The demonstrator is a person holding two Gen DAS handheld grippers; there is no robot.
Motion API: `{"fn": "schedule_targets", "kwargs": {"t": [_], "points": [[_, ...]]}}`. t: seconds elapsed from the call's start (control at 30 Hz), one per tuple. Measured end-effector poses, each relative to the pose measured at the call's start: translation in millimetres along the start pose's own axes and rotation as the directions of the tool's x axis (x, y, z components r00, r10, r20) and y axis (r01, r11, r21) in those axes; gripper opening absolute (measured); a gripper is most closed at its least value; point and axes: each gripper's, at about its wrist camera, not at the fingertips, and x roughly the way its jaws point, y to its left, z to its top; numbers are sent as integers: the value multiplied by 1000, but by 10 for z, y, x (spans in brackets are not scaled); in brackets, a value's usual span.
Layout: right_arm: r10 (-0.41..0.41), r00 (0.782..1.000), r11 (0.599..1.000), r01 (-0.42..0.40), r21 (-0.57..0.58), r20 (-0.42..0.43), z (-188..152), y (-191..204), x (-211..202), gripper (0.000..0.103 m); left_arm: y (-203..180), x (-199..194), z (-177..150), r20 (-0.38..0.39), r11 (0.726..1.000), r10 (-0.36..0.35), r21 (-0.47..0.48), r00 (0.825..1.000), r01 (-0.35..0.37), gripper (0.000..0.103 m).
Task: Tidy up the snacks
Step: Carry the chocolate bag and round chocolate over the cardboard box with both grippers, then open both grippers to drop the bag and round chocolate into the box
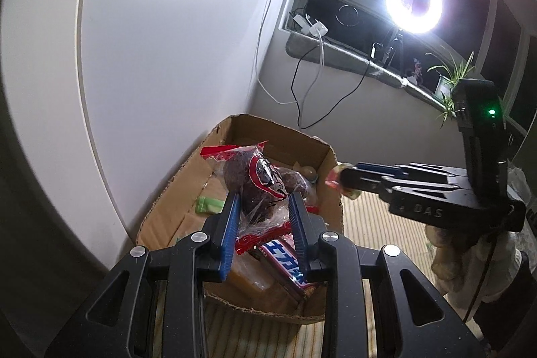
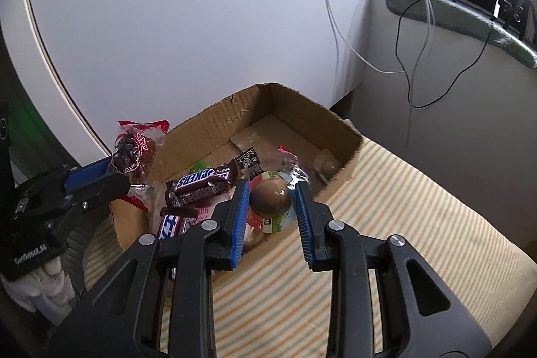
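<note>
Well along, by the look of it; cardboard box (image 2: pixel 349 136) on the striped cloth (image 2: pixel 402 223) already holding a Snickers bar (image 2: pixel 201 183), a second bar (image 2: pixel 171 225) at its near edge, a green packet (image 1: pixel 209 205) on its floor and a small wrapped ball (image 2: pixel 327 165) in its far right corner; two snacks not yet set down.

Left gripper (image 1: pixel 263 207) hanging above the near left part of the box, angled downward, narrow and clamped on a clear red-printed bag of dark round cakes (image 1: pixel 250 180); bag upright between the blue pads (image 1: pixel 231 220), clear of the contents below.

Right gripper (image 2: pixel 272 203) tilted more steeply over the near right edge of the box, narrow and pinching a clear pack with a brown egg-like snack (image 2: pixel 270 198) inside; pack just above the rim, seemingly about to go in.

Left to do, judging from this: releasing both items into the box; nothing else loose visible on the cloth.
</note>
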Motion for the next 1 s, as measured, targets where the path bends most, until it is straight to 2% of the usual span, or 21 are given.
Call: {"fn": "schedule_targets", "kwargs": {"t": [0.3,1.0], "points": [[10,1000,1000,-10,-4,-22,12,56,153,29,-22,39,-9,-6,1000,15,16,1000,-15,28],[18,999,998,-20,-60,-35,-3,213,164,30,-61,54,18,-8,999,40,27,999,-40,31]]}}
